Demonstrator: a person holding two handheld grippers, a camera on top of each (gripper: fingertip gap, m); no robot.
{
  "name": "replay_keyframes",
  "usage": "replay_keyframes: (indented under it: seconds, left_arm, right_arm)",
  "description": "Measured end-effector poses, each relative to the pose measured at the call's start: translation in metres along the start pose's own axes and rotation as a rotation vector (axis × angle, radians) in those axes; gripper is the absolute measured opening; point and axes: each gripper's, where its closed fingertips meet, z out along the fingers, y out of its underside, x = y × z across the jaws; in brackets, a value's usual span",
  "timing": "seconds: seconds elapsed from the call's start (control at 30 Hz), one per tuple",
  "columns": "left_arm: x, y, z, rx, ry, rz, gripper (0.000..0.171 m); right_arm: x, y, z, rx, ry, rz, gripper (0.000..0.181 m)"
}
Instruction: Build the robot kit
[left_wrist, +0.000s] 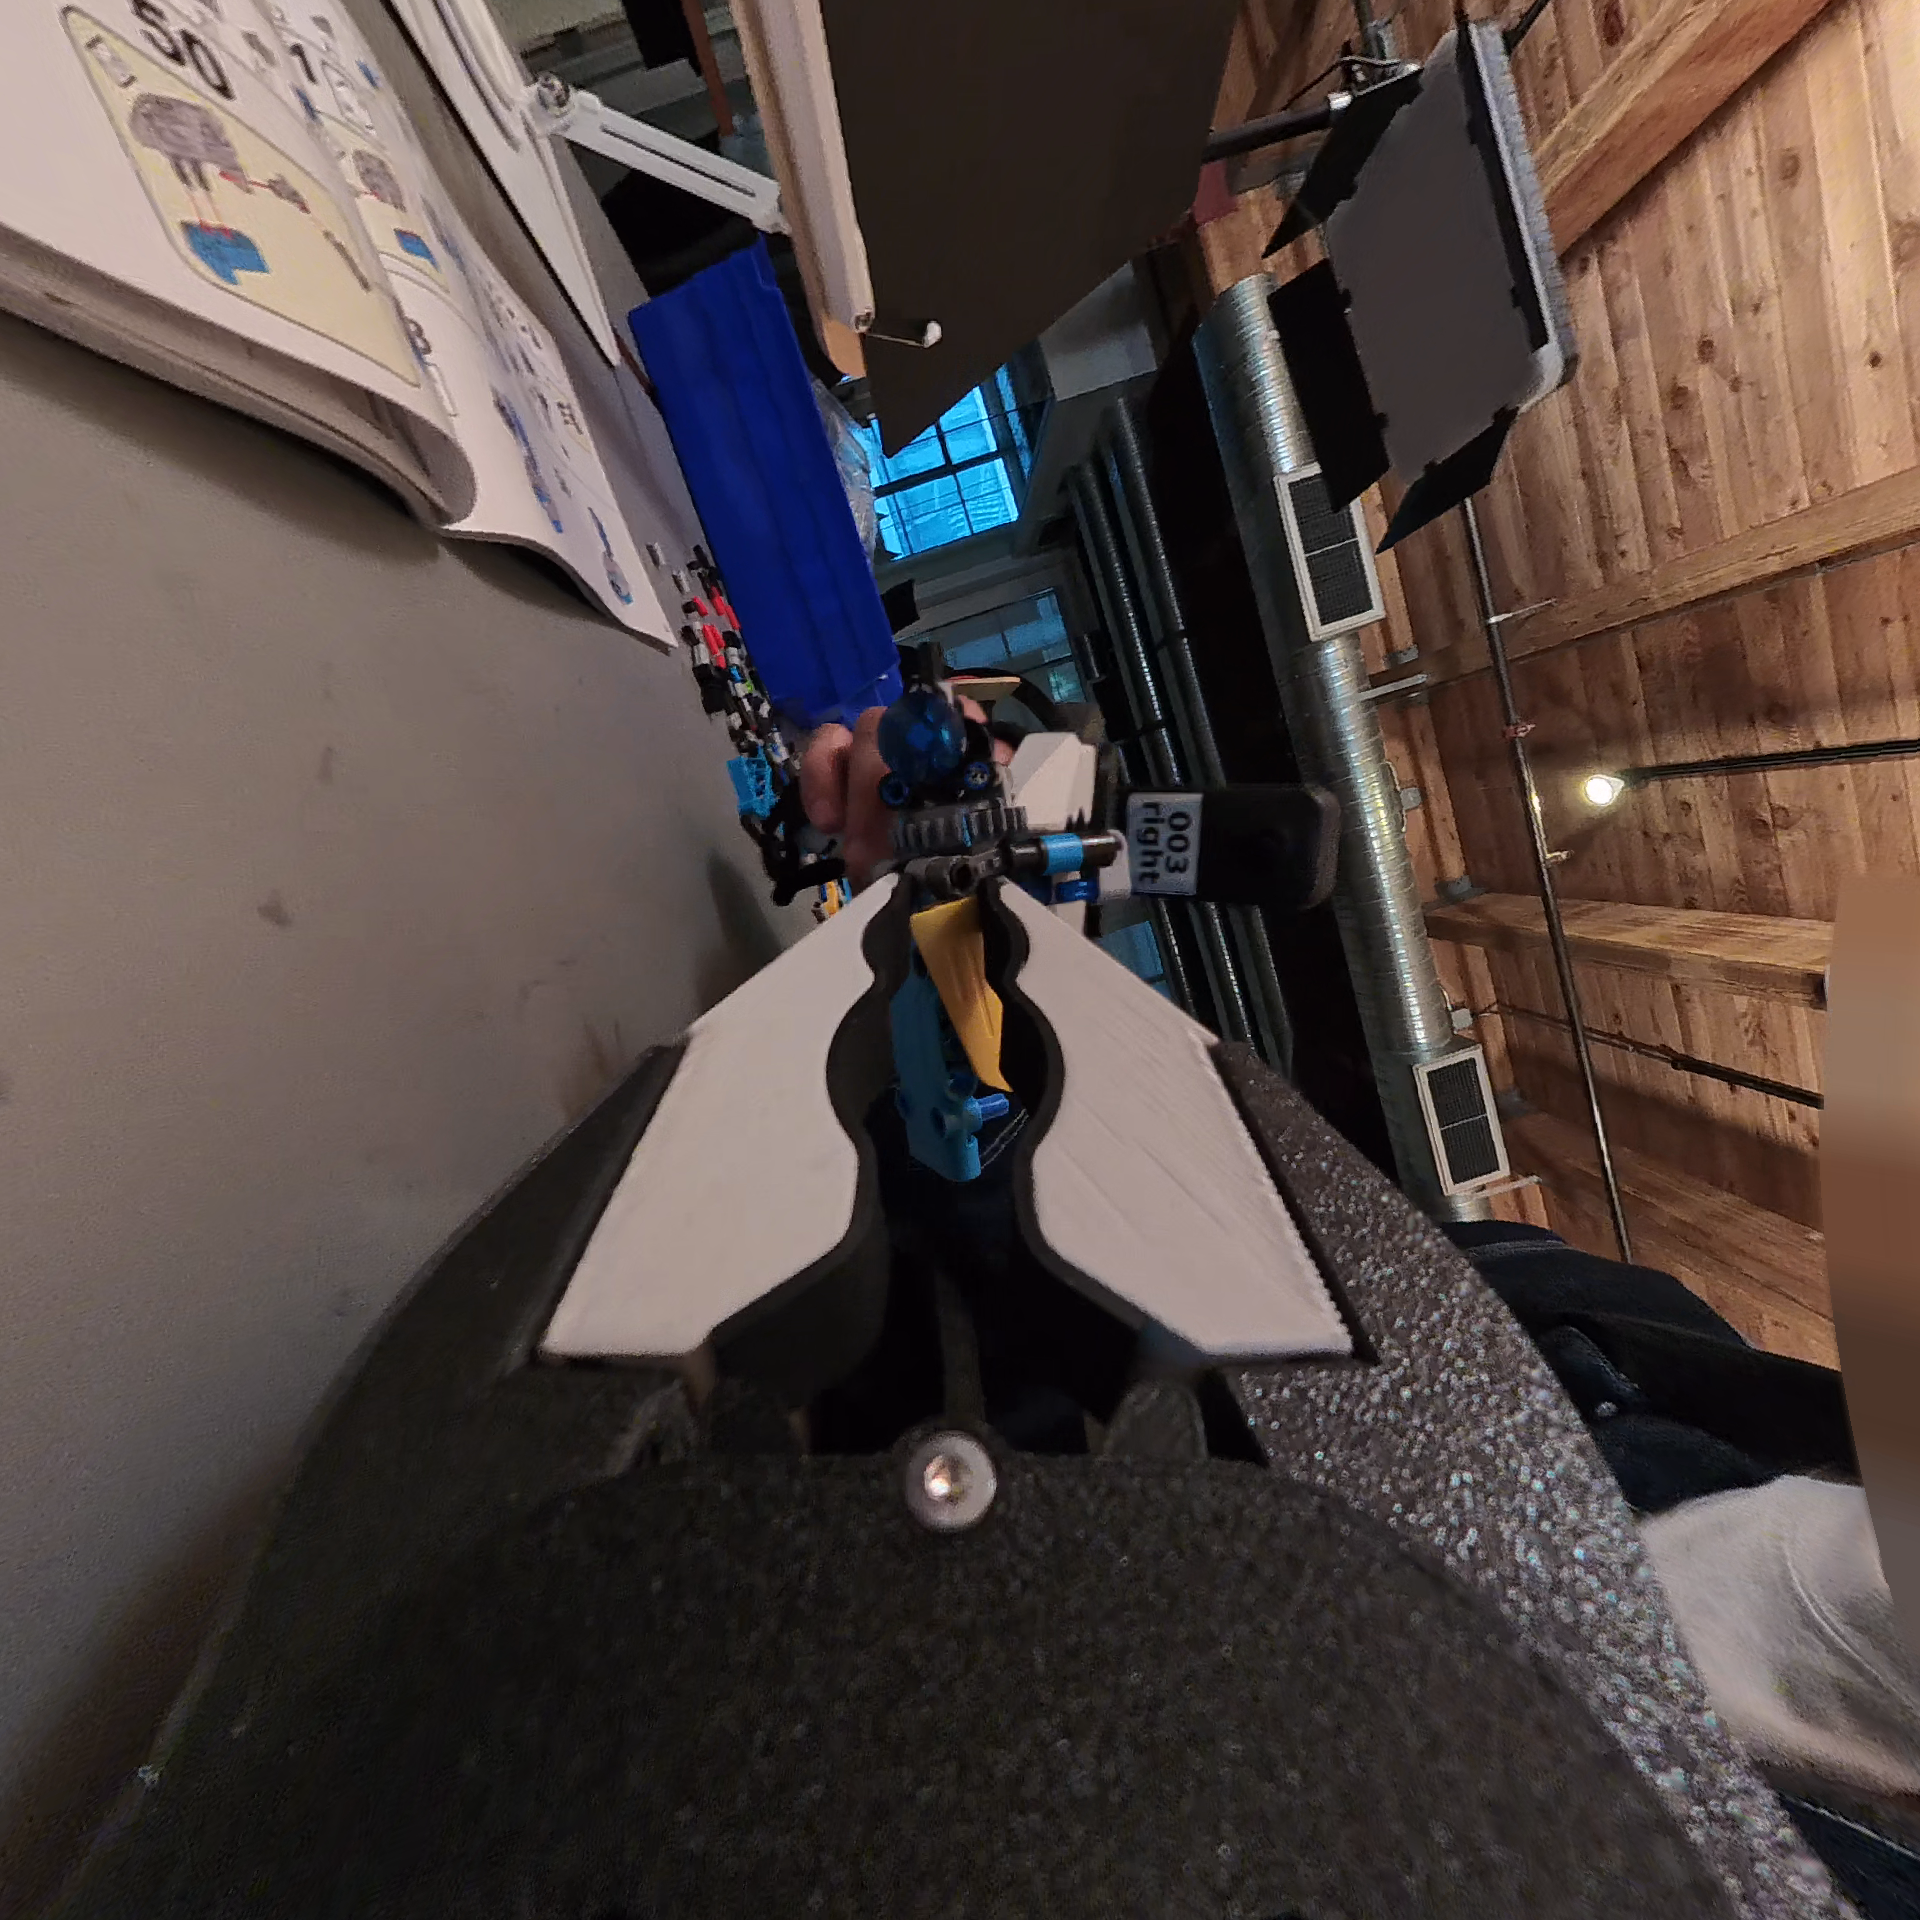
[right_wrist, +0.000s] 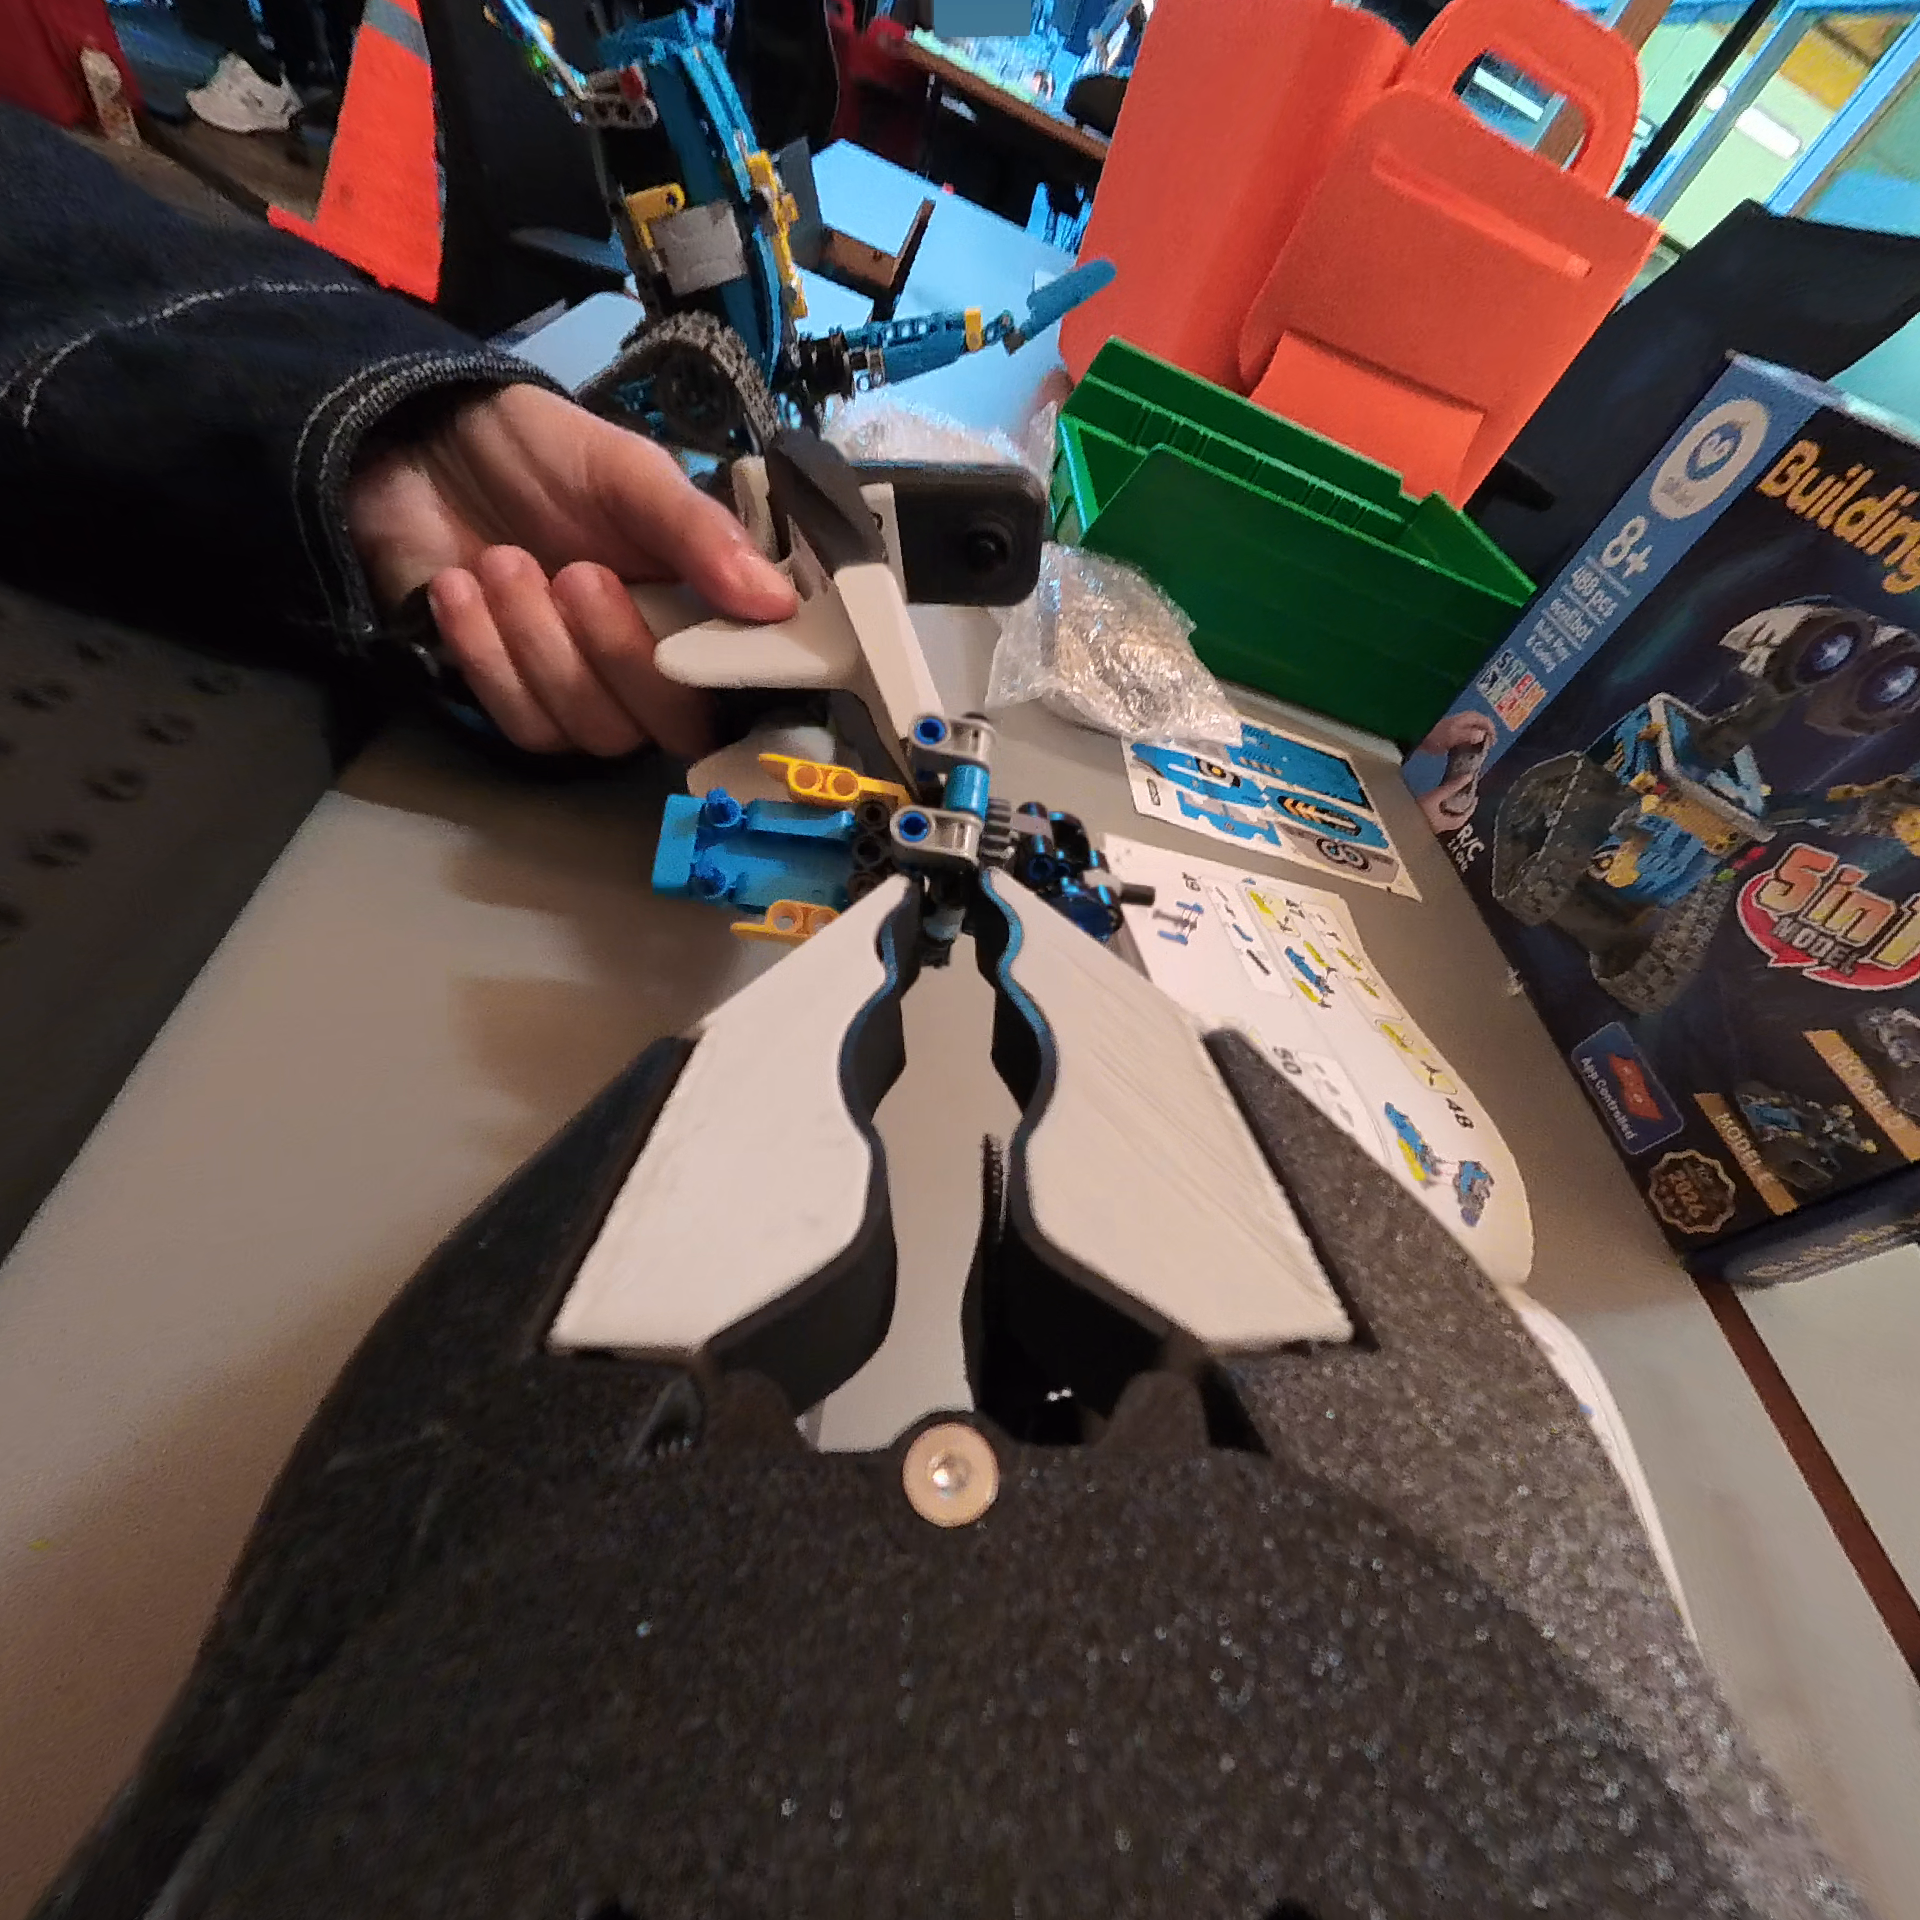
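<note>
both grippers (left_wrist: 951, 914) (right_wrist: 951, 894) clamped on one brick assembly (right_wrist: 831, 842)

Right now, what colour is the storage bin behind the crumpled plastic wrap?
Green. The storage bin shows best in the right wrist view.

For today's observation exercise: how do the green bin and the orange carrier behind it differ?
The green bin is low, open-topped and ribbed; the orange carrier stands taller, with a cut-out handle. The bin is nearer the camera, the carrier behind it. Both are plain-coloured and stand at the table's far side.
</note>
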Motion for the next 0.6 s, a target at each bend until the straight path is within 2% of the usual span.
replay_keyframes:
  seconds: [0.17,0.2,0.3,0.37,0.53,0.6]
  left_arm:
    - [-0.011,0.008,0.003,-0.050,-0.097,0.053,0.012]
    - [-0.013,0.009,0.003,-0.053,-0.118,0.075,0.013]
    - [-0.017,0.009,0.002,-0.069,-0.172,0.136,0.012]
    - [-0.017,0.013,0.005,-0.091,-0.182,0.158,0.012]
    - [-0.016,0.013,0.005,-0.092,-0.179,0.162,0.013]
    - [-0.015,0.012,0.005,-0.085,-0.169,0.150,0.012]
  right_arm:
    - [0.001,0.010,-0.019,-0.047,0.006,0.043,0.008]
    - [-0.003,0.019,-0.027,-0.086,-0.017,0.068,0.008]
    - [-0.043,0.061,-0.055,-0.277,-0.209,0.126,0.008]
    - [-0.053,0.080,-0.071,-0.356,-0.260,0.172,0.007]
    - [-0.061,0.089,-0.087,-0.441,-0.345,0.198,0.008]
    - [-0.060,0.092,-0.090,-0.495,-0.361,0.216,0.021]
